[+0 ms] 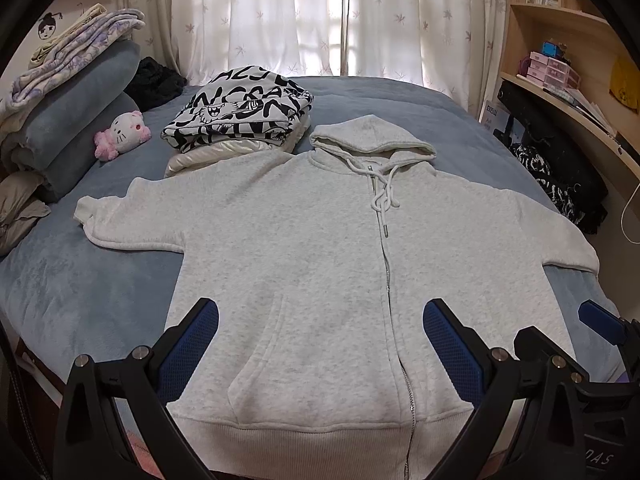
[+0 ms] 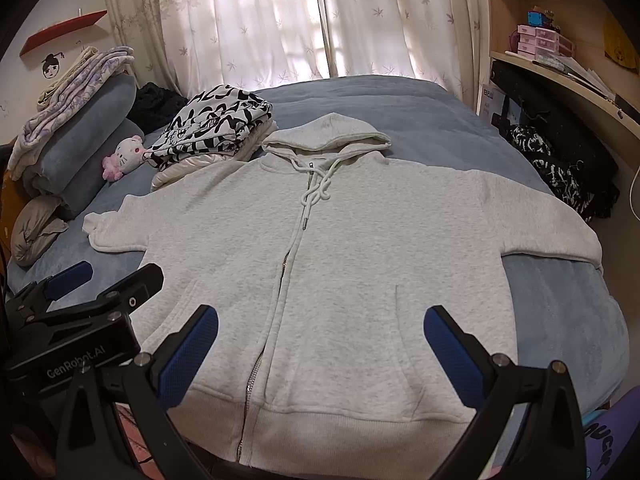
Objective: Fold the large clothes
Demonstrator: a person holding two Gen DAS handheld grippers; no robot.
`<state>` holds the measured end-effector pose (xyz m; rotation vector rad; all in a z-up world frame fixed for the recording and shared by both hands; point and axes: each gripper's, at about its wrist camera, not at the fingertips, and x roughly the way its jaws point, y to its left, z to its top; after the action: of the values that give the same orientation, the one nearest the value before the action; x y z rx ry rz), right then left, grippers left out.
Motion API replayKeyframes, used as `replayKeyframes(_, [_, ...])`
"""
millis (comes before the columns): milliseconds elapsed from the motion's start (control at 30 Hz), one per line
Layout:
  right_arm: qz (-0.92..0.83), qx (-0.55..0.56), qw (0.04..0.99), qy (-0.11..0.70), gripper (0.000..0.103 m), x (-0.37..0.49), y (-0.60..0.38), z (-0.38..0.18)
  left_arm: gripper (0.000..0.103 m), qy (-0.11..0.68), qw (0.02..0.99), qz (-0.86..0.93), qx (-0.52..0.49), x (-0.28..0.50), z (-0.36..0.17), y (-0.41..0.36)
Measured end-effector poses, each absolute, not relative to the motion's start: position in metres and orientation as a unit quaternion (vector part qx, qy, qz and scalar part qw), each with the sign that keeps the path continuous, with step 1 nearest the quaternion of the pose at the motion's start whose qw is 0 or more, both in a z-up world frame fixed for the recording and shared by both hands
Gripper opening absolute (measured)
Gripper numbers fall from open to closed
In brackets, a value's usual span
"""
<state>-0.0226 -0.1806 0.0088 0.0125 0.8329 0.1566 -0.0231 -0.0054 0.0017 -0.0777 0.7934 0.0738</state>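
Observation:
A light grey zip hoodie (image 1: 304, 240) (image 2: 344, 248) lies flat, front up, on the blue bed, sleeves spread to both sides, hood at the far end, hem toward me. My left gripper (image 1: 320, 320) hovers open over the hem's left half, blue pads wide apart and nothing between them. My right gripper (image 2: 320, 326) hovers open above the hem's right half, also empty. Each gripper shows at the edge of the other's view: the right one (image 1: 560, 332) at the right, the left one (image 2: 112, 276) at the left.
A folded black-and-white patterned garment (image 1: 240, 112) sits on a cream one beyond the left shoulder. A pink-and-white plush (image 1: 124, 132) and stacked blankets (image 1: 68, 120) are at the left. Dark clothes (image 1: 552, 184) hang off the bed's right side under wooden shelves (image 1: 560, 40). Curtains at the back.

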Motion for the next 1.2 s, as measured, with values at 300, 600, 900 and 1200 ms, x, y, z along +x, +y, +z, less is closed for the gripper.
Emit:
replayKeyframes(300, [0.076, 0.007, 0.911, 0.404, 0.103, -0.0228, -0.1812, 0.0080, 0.101, 0.386, 0.921, 0.037, -0.037, -0.0238, 0.0020, -0.0058])
replayKeyframes(600, [0.080, 0.008, 0.911, 0.405, 0.103, -0.0227, -0.1824, 0.0066, 0.101, 0.386, 0.921, 0.037, -0.036, -0.0252, 0.0027, -0.0054])
replayKeyframes(900, [0.084, 0.012, 0.911, 0.404, 0.103, -0.0234, -0.1824, 0.0069, 0.101, 0.383, 0.922, 0.039, -0.032, -0.0259, 0.0059, -0.0037])
replayKeyframes(1200, [0.093, 0.018, 0.911, 0.400, 0.103, -0.0245, -0.1858, 0.0084, 0.101, 0.380, 0.924, 0.040, -0.031, -0.0268, 0.0100, -0.0054])
